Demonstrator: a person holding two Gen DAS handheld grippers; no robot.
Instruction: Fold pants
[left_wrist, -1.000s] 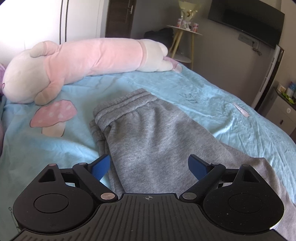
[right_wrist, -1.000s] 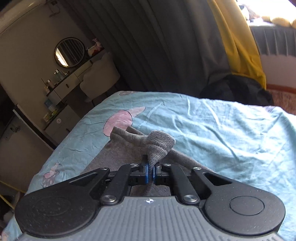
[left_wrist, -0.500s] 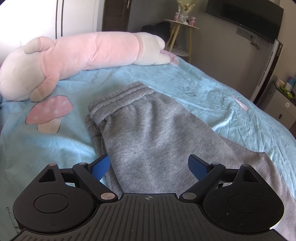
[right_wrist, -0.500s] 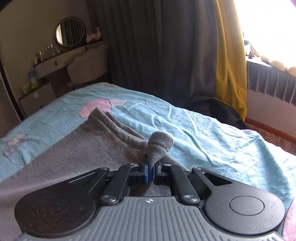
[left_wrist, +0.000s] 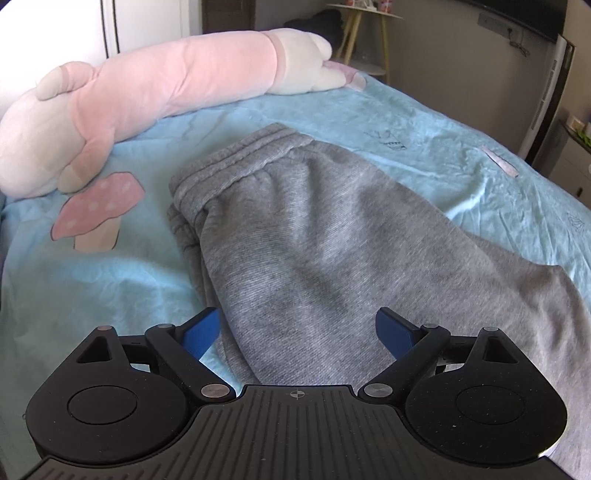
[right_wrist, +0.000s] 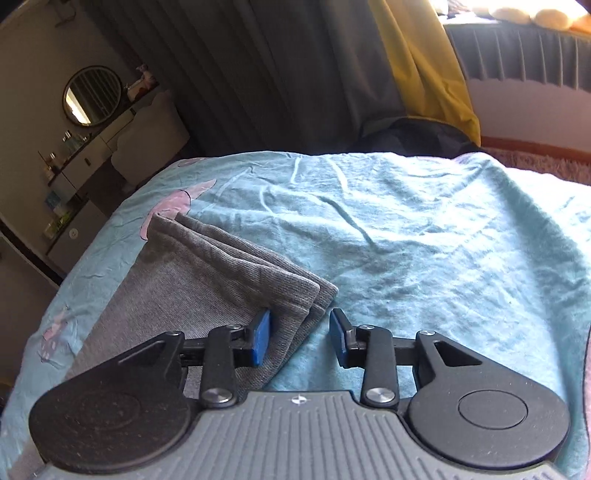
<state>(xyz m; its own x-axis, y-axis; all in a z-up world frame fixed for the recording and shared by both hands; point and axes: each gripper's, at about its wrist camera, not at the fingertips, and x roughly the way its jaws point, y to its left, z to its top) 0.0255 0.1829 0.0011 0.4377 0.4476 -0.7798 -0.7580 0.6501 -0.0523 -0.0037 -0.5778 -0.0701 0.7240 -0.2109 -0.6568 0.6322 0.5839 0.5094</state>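
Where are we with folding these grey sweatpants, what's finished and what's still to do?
Done: the grey sweatpants lie on the light blue bedsheet folded lengthwise, legs stacked, cuffs layered together. In hand: nothing; the right gripper has its jaws open around the cuff corner, and the left gripper hovers open over the thigh area. Left: folding the length crosswise, cuffs toward the waistband.

No readable text, label, brand or number appeared in either view. The blue bedsheet bore only a small line-drawn doodle beside the grey pants, too faint to read as lettering.
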